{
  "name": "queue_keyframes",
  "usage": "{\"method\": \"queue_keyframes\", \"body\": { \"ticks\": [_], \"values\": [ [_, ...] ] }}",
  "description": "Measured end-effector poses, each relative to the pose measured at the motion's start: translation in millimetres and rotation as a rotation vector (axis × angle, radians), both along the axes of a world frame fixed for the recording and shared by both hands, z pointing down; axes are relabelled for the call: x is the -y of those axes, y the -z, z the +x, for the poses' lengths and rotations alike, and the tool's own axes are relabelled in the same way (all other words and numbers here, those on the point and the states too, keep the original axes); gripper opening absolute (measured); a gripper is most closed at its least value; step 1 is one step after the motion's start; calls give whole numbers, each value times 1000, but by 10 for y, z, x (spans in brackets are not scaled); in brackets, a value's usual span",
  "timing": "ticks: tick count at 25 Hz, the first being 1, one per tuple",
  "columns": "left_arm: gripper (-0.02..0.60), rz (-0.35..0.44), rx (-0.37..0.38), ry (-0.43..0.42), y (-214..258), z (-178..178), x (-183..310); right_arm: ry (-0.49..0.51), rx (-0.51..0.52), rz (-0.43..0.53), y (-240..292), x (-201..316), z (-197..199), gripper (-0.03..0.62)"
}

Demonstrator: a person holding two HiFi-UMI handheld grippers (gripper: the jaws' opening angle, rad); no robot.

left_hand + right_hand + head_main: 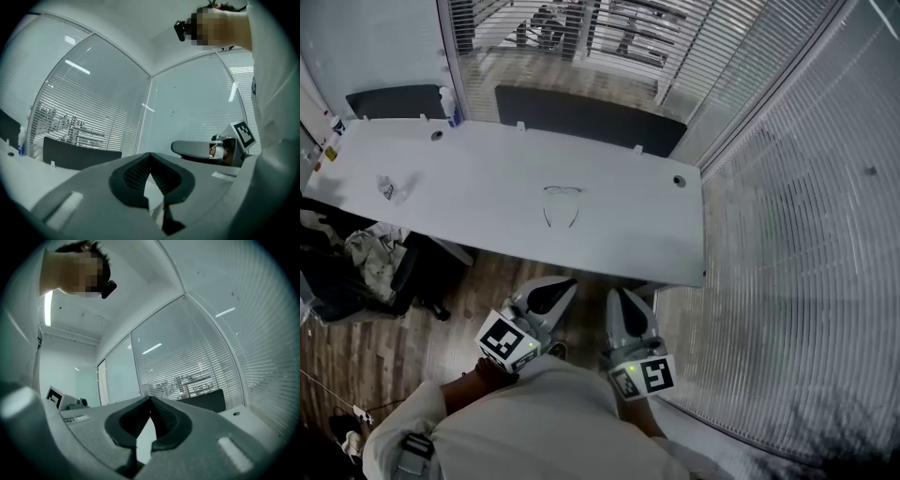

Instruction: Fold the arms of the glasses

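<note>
The glasses (pixel 562 204) lie near the middle of the white table (pixel 487 169), with the lenses on the far side and both arms unfolded toward the person. Nothing touches them. The left gripper (pixel 559 287) and the right gripper (pixel 622 298) are side by side in front of the table's near edge, well apart from the glasses. Each gripper has its jaws pressed together, with nothing between them.

surface: I see a white desk (pixel 619 230) ahead of my jaws | on it: glasses (pixel 562 204), arms open, straight ahead, well apart | small clear object (pixel 387 187) far left
</note>
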State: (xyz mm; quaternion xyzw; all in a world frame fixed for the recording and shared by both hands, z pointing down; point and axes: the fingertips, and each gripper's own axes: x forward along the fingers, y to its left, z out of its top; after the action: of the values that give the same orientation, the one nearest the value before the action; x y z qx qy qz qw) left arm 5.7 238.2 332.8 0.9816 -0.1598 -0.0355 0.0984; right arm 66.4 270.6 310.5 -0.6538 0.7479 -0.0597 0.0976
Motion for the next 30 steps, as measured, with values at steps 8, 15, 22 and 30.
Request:
{"method": "queue_keyframes", "body": {
  "ticks": [8, 15, 22, 30],
  "values": [
    [3, -8, -31, 37, -114, -14, 832, 21, -30, -16, -78, 813, 26, 2],
    [3, -32, -41, 52, -61, -106, 1771, 44, -64, -18, 14, 1826, -69, 2],
    [3, -2, -31, 23, -184, -166, 2499, 28, -83, -18, 9, 2575, -111, 2],
    [3, -24, -14, 27, -144, -75, 2828, 23, -83, -59, -110, 2885, 23, 2]
  ]
}}
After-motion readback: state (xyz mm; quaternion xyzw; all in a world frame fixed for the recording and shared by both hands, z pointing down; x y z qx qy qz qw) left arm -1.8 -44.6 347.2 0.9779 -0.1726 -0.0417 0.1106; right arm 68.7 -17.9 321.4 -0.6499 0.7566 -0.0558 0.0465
